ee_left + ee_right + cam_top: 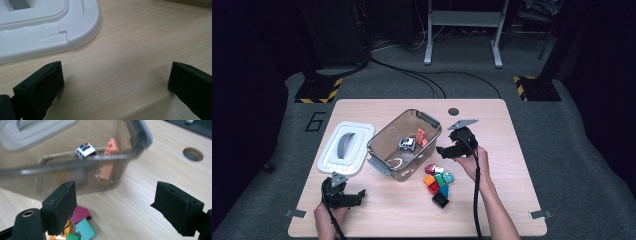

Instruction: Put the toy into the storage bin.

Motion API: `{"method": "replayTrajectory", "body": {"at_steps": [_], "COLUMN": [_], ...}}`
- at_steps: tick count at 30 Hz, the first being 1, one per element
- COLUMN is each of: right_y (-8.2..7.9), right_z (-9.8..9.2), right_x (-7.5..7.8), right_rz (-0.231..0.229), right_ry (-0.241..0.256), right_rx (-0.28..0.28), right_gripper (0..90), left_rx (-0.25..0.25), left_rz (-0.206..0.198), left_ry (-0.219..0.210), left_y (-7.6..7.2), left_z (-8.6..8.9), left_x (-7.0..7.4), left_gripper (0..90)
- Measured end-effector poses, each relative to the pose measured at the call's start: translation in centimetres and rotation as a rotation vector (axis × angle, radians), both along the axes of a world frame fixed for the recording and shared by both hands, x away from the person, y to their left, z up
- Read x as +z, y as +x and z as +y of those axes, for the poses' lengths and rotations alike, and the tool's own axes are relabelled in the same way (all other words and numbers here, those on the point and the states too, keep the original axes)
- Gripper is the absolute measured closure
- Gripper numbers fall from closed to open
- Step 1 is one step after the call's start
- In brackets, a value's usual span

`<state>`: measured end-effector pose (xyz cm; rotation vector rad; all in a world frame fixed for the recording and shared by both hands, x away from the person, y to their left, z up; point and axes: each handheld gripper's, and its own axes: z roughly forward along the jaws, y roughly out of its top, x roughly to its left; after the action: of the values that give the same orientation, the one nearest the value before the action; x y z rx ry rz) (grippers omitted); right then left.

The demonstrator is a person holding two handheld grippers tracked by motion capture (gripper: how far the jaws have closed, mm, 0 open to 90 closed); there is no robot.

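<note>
Both grippers empty, jaws wide; right gripper [451, 148] hangs between bin [382, 165] and block pile [439, 180].

Landmark is the clear bin, mid-table: inside it a toy police car [407, 143] and an orange block [420, 136], both toward its far right end. White lid [345, 148] lies flat just left of the bin. Loose coloured blocks sit just right of the bin's near corner, a black one [440, 200] nearest the person. The bin's right wall stands just ahead of the right gripper, the blocks below and near its jaws. Right hand [478, 165] holds that gripper raised and tipped toward the bin. Left gripper [343, 196] rests low on the table [492, 200], near-left of the bin, just short of the lid's corner, nothing between its jaws. In the right gripper view the blocks are cut off by the bottom edge and a jaw; things seen through the bin wall are blurred.
</note>
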<state>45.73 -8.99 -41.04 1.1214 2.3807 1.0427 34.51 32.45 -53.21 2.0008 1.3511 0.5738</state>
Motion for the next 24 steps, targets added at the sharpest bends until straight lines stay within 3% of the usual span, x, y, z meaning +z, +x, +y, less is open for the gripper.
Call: {"method": "replayTrajectory", "body": {"at_steps": [6, 12, 18, 24], "right_y": [-1.1, -2.9, -3.5, -4.3], "right_z": [-1.2, -1.9, -1.9, -2.1], "right_x": [-2.7, -6.2, -8.0, -8.9], "right_rz": [0.040, 0.115, 0.145, 0.132], "right_ry": [0.000, -0.009, -0.014, -0.014], "right_rx": [-0.010, -0.035, -0.044, -0.045], "right_gripper": [17.0, 15.3, 13.9, 23.8], "left_rx": [-0.001, 0.000, -0.003, -0.002], "left_rz": [0.001, 0.000, 0.004, 0.002], "left_ry": [0.000, 0.001, 0.000, 0.001], "left_y": [0.0, 0.0, 0.0, 0.0], "left_z": [0.0, 0.0, 0.0, 0.0], "left_x": [0.0, 0.0, 0.0, 0.0], "left_gripper": [0.0, 0.0, 0.0, 0.0]}}
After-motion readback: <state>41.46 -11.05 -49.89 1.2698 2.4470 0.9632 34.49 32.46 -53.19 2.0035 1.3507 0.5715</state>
